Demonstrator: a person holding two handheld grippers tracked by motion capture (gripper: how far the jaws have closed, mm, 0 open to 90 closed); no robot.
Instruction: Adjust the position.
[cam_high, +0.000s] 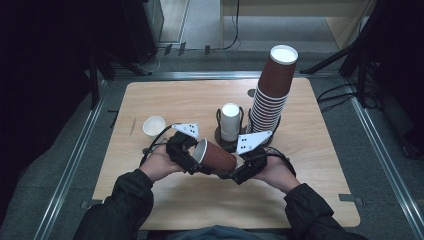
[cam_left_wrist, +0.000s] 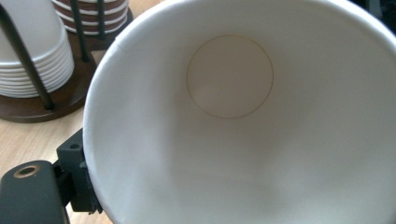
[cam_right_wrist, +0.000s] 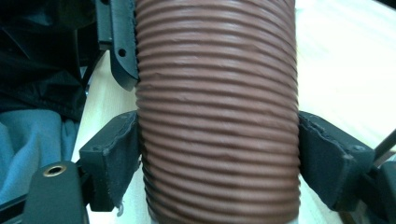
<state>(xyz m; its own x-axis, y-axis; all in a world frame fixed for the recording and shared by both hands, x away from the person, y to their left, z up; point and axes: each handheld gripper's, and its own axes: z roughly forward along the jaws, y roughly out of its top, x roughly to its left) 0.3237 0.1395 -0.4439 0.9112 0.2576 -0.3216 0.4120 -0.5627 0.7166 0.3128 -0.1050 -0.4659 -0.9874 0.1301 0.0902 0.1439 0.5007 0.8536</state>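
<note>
Desk (cam_high: 310, 165): light wood, rounded corners; the person's forearms come in over its near edge.
Tall cup stack (cam_high: 272, 90): brown ribbed cups, nested upside down, leaning, by the far right corner, in a dark wire holder.
White cup stack (cam_high: 230, 121): shorter, same holder, just left of the tall stack; mid-desk.
Brown cup (cam_high: 219, 156): lying sideways above the desk's near middle, held between both tools; white inside.
Right tool (cam_right_wrist: 219, 154): jaws clamped on the brown cup's ribbed wall, pads touching both sides.
Left tool (cam_high: 192, 162): at the cup's open rim; one jaw against the outside; grip on rim, cannot tell.
Small white cup (cam_high: 154, 126): upright, alone, toward the left edge.
</note>
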